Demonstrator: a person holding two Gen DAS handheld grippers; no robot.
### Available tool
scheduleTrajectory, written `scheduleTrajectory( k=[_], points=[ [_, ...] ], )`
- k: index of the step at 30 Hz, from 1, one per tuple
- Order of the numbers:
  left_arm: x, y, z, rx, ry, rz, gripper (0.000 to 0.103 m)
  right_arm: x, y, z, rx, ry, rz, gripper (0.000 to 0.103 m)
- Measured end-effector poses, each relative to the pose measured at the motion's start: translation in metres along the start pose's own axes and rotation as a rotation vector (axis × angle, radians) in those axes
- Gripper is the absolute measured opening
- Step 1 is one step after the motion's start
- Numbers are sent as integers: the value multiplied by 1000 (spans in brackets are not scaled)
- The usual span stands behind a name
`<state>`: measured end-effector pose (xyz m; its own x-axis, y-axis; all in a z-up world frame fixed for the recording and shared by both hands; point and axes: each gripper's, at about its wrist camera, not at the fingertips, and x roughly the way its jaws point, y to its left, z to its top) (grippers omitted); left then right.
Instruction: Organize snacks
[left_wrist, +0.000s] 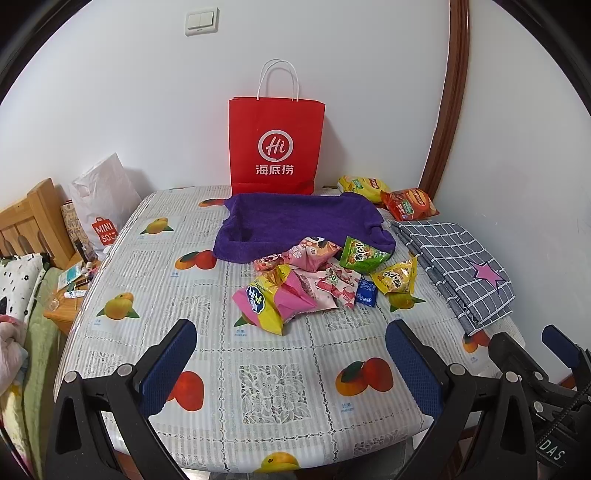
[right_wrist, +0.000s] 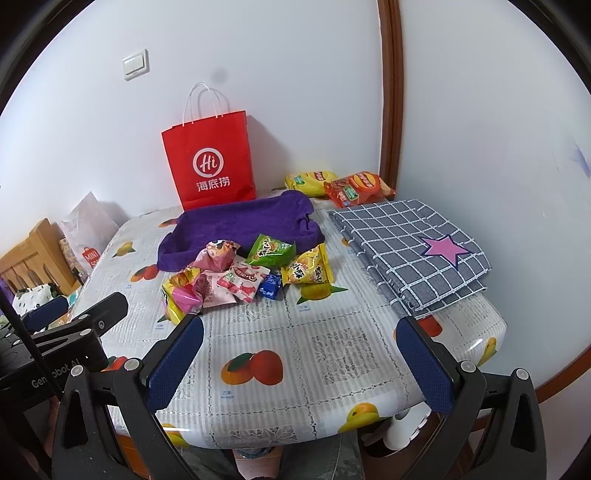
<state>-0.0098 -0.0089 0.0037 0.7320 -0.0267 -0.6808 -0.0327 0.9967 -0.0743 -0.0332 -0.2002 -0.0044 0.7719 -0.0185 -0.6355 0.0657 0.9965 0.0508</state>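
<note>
A table covered with a fruit-printed plastic cloth (left_wrist: 273, 384) fills both wrist views, set against a white wall. Near the middle of the table lies a loose pile of snack packets (left_wrist: 314, 280): a pink and yellow bag (left_wrist: 264, 304) nearest the camera on the left, pale pink packets (right_wrist: 236, 284) in the centre, a green packet (left_wrist: 360, 253) and a yellow packet (left_wrist: 397, 277) on the right, and a small blue sachet (left_wrist: 365, 291) between the pink and yellow ones. The far edge of the pile rests on a purple towel (left_wrist: 295, 218) spread flat just beyond it. Behind the towel a red paper bag (left_wrist: 275, 144) with white handles stands upright against the wall. In the far right corner lie two larger chip bags, one yellow (left_wrist: 360, 184) and one orange-red (left_wrist: 408, 203), touching each other, apart from the pile. Along the right side of the table lies a folded grey checked cloth (left_wrist: 458, 262) with a pink star. The left gripper (left_wrist: 291, 365) hovers over the near edge of the table with its blue-padded fingers spread wide and nothing between them. The right gripper (right_wrist: 299, 369) hovers likewise, released and empty, just right of the left one. Off the table's left side stand a white plastic bag (left_wrist: 105, 199) and a wooden headboard (left_wrist: 31, 225)
</note>
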Motion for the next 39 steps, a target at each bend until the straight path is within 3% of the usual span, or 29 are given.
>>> scheduleTrajectory(
  k=[39],
  points=[
    [-1, -2, -4, 8, 1, 4, 103, -5, 7, -2, -16, -9, 4, 103]
  ],
)
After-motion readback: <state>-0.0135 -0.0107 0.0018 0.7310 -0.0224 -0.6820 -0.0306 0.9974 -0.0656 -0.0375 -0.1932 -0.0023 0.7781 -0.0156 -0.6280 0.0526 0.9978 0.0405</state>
